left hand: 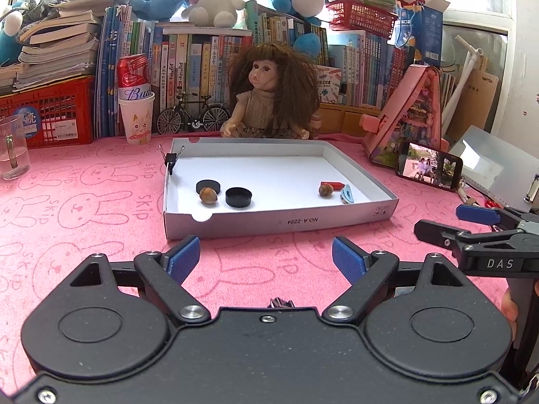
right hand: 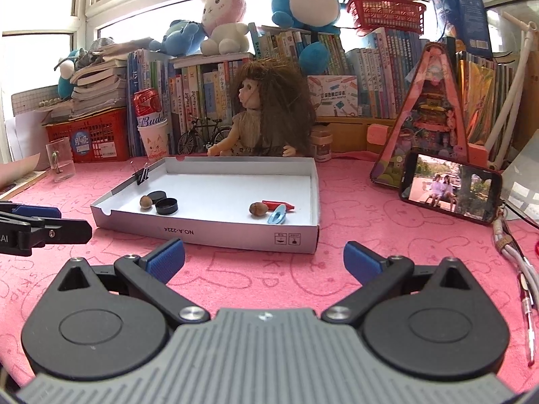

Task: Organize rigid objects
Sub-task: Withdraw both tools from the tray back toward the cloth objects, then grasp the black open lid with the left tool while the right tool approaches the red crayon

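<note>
The left tool (left hand: 266,256) sits low over the pink worktop (left hand: 84,208), just in front of the near wall of the white box (left hand: 279,224). Its two blue fingers (left hand: 183,257) are spread wide with nothing between them. The right tool (right hand: 264,259) is also low over the worktop, near the box's near right corner. Its blue fingers (right hand: 166,261) are wide apart too and hold nothing. Both tools point at the box, side by side.

Inside the box, by the near left corner, are a brown nut (left hand: 208,196) and two black caps (left hand: 238,197), close together. By the near right corner are another nut (left hand: 326,189), a red piece (left hand: 331,185) and a small blue piece (left hand: 346,194). A black clip (left hand: 171,160) bites the box's left wall.

A doll (left hand: 269,97) sits at the far edge of the box. A phone (right hand: 449,192) stands on the right side of the worktop. A paper cup (left hand: 136,121) holding a red can (left hand: 133,75) stands at the back left, and a clear glass (left hand: 13,148) is at the left edge.
</note>
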The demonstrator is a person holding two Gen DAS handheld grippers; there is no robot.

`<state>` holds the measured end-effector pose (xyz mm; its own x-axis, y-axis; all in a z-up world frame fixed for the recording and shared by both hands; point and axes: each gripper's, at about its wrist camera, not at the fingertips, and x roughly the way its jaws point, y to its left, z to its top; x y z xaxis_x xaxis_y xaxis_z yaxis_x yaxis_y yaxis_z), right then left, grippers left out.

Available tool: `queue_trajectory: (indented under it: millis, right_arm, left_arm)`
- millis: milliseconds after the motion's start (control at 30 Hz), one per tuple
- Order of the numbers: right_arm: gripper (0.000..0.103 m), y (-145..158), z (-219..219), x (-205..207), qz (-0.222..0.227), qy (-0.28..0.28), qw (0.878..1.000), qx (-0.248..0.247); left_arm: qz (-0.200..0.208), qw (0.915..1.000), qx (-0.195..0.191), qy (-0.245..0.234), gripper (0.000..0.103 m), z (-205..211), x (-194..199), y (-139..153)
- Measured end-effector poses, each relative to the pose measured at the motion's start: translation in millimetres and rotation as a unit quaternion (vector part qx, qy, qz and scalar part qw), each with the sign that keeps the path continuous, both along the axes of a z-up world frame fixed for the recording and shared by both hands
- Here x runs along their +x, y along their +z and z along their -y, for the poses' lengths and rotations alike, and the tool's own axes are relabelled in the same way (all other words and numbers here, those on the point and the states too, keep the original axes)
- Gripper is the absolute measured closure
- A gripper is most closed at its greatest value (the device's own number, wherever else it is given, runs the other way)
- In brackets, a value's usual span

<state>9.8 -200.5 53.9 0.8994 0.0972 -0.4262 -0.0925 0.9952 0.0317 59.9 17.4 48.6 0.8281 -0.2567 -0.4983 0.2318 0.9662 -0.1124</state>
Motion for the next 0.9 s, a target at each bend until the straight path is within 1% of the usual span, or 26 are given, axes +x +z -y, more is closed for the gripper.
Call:
queue_trajectory:
  millis: [200, 400, 467, 567, 767, 900]
  right_arm:
    - [0.000, -9, 9, -17, 0.001, -0.020, 1.000, 0.008]
    - [0.000, -19, 12, -22, -0.016, -0.028, 0.999, 0.009]
    - [0.000, -23, 12, -22, -0.033, -0.030, 0.999, 0.009]
    - [0.000, -28, 14, -26, -0.036, -0.033, 0.999, 0.016]
    - [0.000, -30, 12, -33, -0.036, -0.029, 0.999, 0.002]
    - [0.000, -33, 10, -37, -0.042, -0.026, 0.999, -0.001]
  left_arm:
    - [-0.003, 0.9999, 0.014, -0.007, 0.018, 4, -16, -9]
    - [-0.006, 0.9998, 0.020, -0.005, 0.018, 5, -27, -18]
    - [-0.007, 0.9997, 0.022, -0.004, 0.018, 5, -30, -21]
    - [-0.010, 0.9997, 0.022, -0.003, 0.018, 3, -34, -24]
    - [-0.016, 0.9996, 0.023, -0.006, 0.018, 3, -43, -29]
    - [-0.016, 0.9994, 0.030, -0.009, 0.018, 5, -48, -33]
